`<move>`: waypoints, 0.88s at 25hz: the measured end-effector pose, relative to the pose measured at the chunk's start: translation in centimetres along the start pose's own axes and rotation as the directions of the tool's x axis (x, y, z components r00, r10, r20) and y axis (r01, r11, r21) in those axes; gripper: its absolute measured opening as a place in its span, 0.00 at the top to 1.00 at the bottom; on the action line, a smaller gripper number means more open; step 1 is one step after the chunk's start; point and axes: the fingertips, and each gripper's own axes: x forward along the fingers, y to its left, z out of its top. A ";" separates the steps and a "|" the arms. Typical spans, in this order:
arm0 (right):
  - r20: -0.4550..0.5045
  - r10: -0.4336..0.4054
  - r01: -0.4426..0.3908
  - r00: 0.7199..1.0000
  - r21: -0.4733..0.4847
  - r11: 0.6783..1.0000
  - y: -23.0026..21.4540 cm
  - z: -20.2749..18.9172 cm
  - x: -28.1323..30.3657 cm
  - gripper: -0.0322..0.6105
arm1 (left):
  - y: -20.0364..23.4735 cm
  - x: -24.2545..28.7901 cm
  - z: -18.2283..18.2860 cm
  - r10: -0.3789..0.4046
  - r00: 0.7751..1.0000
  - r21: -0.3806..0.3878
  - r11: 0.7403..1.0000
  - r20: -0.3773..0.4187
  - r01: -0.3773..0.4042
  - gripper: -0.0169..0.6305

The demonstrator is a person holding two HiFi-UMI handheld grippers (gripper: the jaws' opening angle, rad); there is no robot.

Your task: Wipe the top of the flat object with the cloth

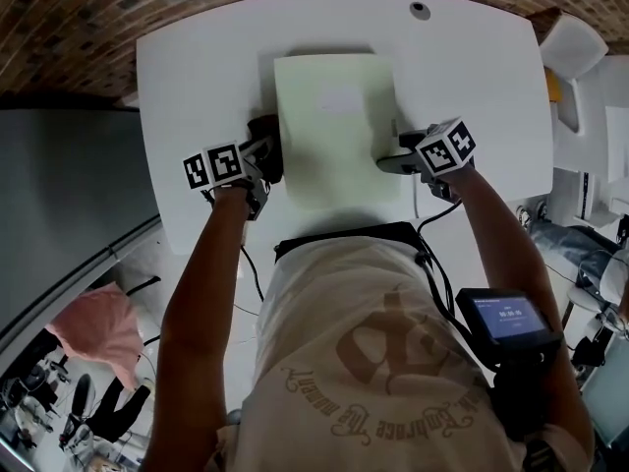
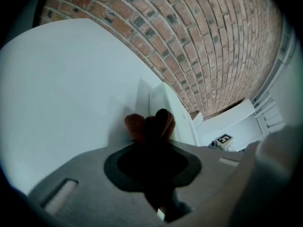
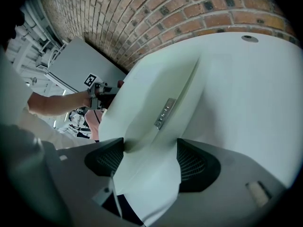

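A pale green flat object (image 1: 334, 131) lies in the middle of the white table (image 1: 197, 67). My left gripper (image 1: 265, 157) sits at its left edge, shut on a dark brown cloth (image 1: 265, 134). In the left gripper view the bunched cloth (image 2: 151, 124) sticks out past the jaws and rests on the table against the flat object's side (image 2: 176, 115). My right gripper (image 1: 391, 161) is at the object's right edge. In the right gripper view the object's pale edge (image 3: 156, 98) runs between the two dark pads (image 3: 196, 164), which clamp it.
The table has a small round grommet (image 1: 420, 10) near its far edge, with brick floor beyond. White furniture (image 1: 580, 87) stands to the right, a grey panel (image 1: 69, 195) to the left. A screen device (image 1: 506, 318) rides on the right forearm.
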 end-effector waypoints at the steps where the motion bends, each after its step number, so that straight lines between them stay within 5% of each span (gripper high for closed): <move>1: 0.001 0.005 -0.005 1.000 0.001 1.000 -0.1 0.0 0.0 0.38 | 0.0 0.3 0.6 0.004 1.000 0.002 1.000 0.002 -0.004 0.86; 22: -0.009 0.069 -0.069 0.998 0.001 0.998 0.0 0.2 -0.2 0.38 | 0.4 3.9 8.7 0.030 0.999 0.007 1.000 -0.015 -0.029 0.86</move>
